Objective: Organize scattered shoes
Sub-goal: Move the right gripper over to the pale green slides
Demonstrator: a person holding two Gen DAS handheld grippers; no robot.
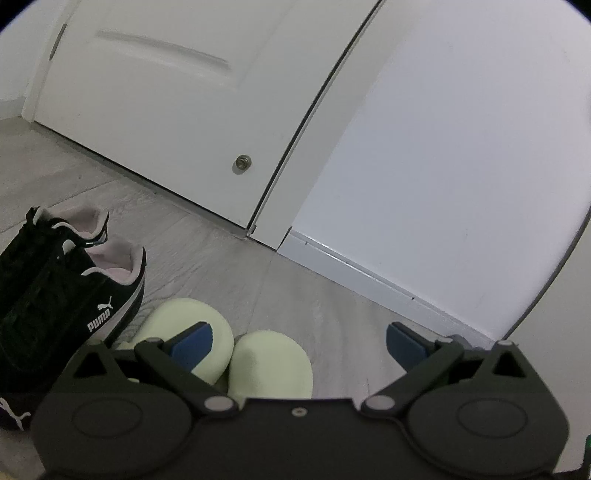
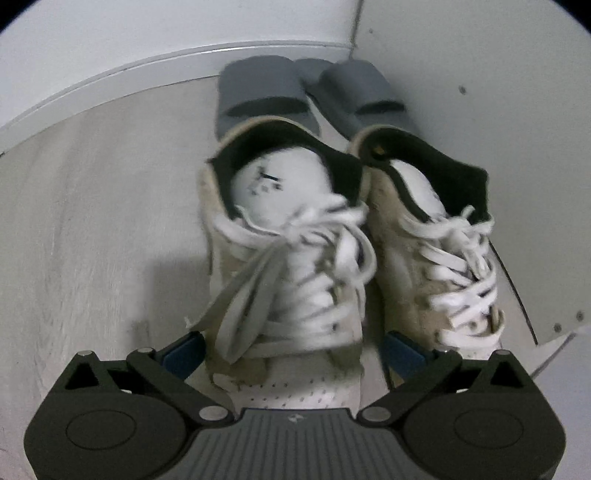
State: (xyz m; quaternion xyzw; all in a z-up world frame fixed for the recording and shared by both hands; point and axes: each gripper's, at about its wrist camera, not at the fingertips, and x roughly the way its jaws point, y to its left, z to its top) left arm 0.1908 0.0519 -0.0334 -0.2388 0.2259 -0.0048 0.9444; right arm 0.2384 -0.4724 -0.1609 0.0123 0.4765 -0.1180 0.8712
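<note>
In the left wrist view a pair of black Puma sneakers (image 1: pixel 55 295) stands at the left, and two pale green slippers (image 1: pixel 236 354) lie side by side just beyond my left gripper (image 1: pixel 299 341), which is open and empty above them. In the right wrist view two white and beige laced sneakers (image 2: pixel 295 258) stand side by side, heels away from me. My right gripper (image 2: pixel 291 349) is open, its blue pads either side of the left sneaker's toe. Two grey slides (image 2: pixel 310 92) lie behind them by the wall.
A white door (image 1: pixel 166 110) with a small metal stop (image 1: pixel 242 163) and a white wall with baseboard (image 1: pixel 369 269) bound the light wood floor (image 1: pixel 221 266). In the right wrist view a white wall corner (image 2: pixel 354 33) and a white panel (image 2: pixel 535 184) close in at the right.
</note>
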